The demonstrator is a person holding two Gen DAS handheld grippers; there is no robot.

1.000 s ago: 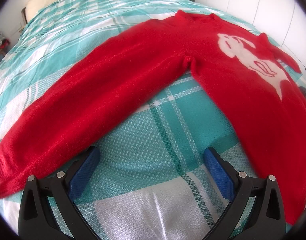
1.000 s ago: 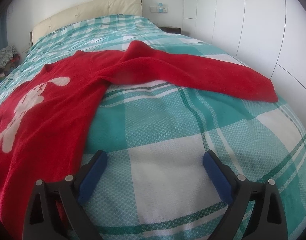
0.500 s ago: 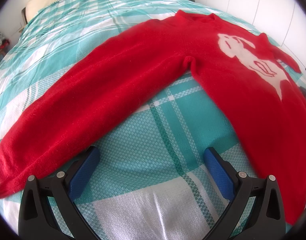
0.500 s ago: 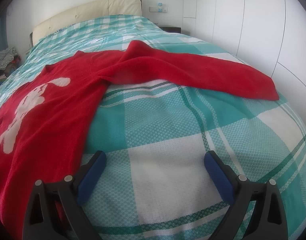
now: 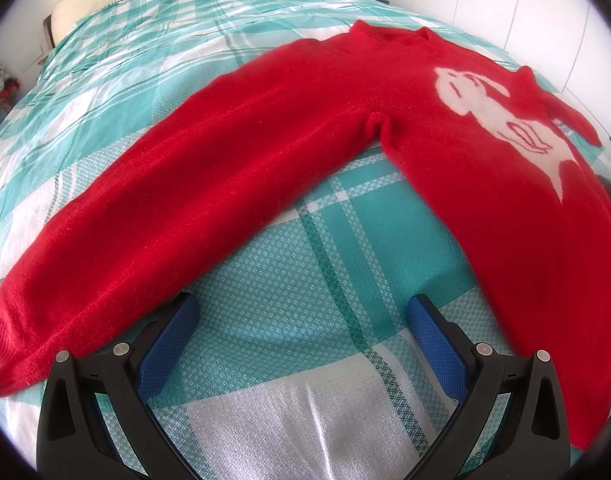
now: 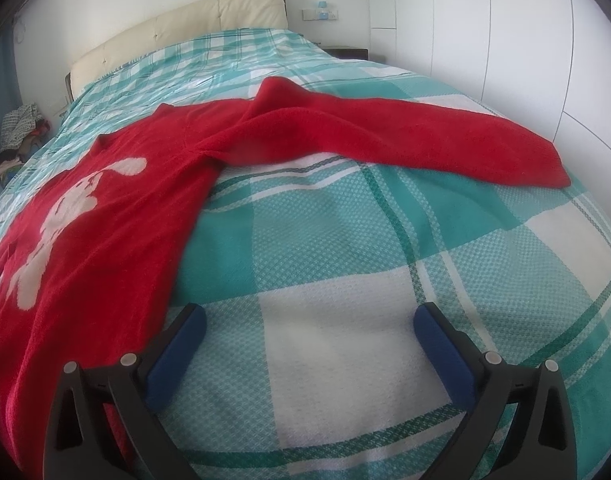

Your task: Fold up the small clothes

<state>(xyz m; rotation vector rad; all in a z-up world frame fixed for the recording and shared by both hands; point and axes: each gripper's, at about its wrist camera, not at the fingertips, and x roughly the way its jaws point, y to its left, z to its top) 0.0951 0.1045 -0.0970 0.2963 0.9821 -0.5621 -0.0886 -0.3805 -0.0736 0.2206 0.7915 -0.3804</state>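
A red knitted sweater [image 5: 305, 128] with a white figure on its chest lies spread flat on the bed, both sleeves stretched out. In the left wrist view one sleeve runs down to the lower left, its cuff [image 5: 13, 344] just left of my left gripper [image 5: 301, 312]. That gripper is open, with only bedspread between its blue pads. The right wrist view shows the sweater [image 6: 105, 216] at the left, its other sleeve [image 6: 425, 140] reaching to the right. My right gripper [image 6: 309, 320] hovers over bare bedspread beside the sweater's edge; its jaws are opening and nothing is between them.
The bed carries a teal and white checked bedspread [image 6: 345, 248] and has a cream padded headboard [image 6: 177, 36] at the far end. White wardrobe doors [image 6: 505, 40] stand close along the right side. A heap of clothes [image 6: 17, 136] sits beside the bed at far left.
The right gripper's fingers have spread slightly wider and its view has shifted a little. The left gripper and the sweater have not moved.
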